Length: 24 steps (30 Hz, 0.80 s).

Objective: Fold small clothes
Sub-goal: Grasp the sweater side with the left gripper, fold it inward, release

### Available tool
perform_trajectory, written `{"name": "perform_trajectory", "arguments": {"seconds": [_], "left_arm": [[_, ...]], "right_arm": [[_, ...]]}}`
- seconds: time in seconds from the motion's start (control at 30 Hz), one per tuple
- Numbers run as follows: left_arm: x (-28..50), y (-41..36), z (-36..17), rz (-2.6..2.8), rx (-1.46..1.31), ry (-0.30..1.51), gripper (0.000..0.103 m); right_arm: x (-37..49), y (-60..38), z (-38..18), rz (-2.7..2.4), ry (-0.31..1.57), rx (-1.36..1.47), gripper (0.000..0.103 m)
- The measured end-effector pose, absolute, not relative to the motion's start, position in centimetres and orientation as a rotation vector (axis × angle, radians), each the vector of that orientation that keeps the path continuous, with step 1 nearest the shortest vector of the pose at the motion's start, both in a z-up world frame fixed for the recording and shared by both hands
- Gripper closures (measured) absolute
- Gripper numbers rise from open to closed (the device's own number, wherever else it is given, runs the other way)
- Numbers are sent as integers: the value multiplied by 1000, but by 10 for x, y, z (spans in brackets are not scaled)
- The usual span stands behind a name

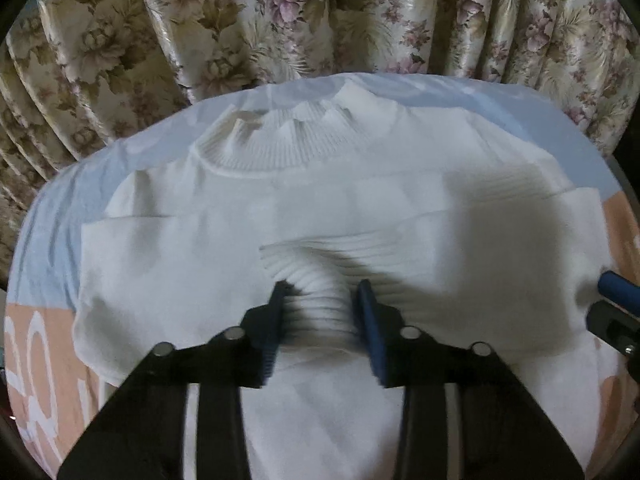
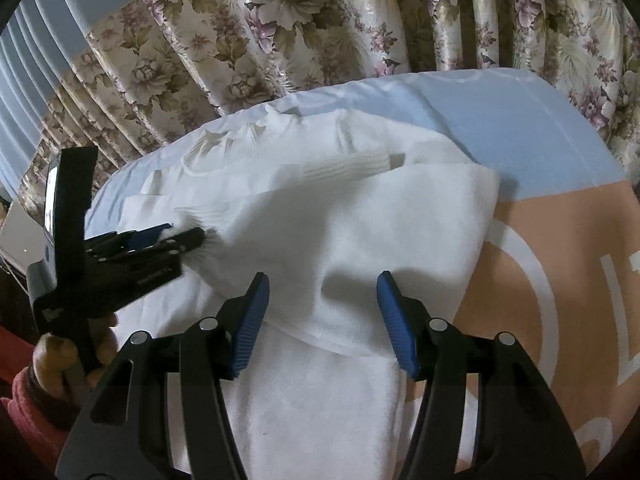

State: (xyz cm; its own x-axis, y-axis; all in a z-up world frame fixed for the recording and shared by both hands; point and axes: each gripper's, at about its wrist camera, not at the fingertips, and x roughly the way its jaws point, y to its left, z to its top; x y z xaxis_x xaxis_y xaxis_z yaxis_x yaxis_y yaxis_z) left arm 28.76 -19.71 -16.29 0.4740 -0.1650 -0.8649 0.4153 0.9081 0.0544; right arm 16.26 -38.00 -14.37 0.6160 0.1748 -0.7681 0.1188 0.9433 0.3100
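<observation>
Left tongs pinching sweater cuff

Showing matte black scissor-like arms on the left gripper, with round silver rivets at the pivots and blue ribbed pads lining the fingers. Repeating the same build on the right gripper: black arms, silver rivets, blue ridged pads. Carrying small pale lettering along one black arm. Wearing a red knitted sleeve behind the hand.
</observation>
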Motion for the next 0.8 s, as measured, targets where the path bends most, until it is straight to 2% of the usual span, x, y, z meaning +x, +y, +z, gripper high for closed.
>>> {"name": "perform_trajectory", "arguments": {"seconds": [0.13, 0.33, 0.6, 0.7, 0.8], "left_arm": [[286, -189, -158, -331, 277, 1014, 76], [280, -163, -137, -272, 285, 955, 77], [275, -104, -130, -133, 357, 888, 77], [277, -87, -137, -103, 343, 904, 77], [279, -77, -140, -105, 316, 919, 77]], "right_arm": [[164, -382, -143, -5, 923, 319, 46], [166, -379, -137, -43, 922, 237, 45], [176, -386, -132, -95, 920, 204, 36], [180, -396, -131, -136, 923, 217, 28], [190, -403, -135, -124, 941, 257, 27]]}}
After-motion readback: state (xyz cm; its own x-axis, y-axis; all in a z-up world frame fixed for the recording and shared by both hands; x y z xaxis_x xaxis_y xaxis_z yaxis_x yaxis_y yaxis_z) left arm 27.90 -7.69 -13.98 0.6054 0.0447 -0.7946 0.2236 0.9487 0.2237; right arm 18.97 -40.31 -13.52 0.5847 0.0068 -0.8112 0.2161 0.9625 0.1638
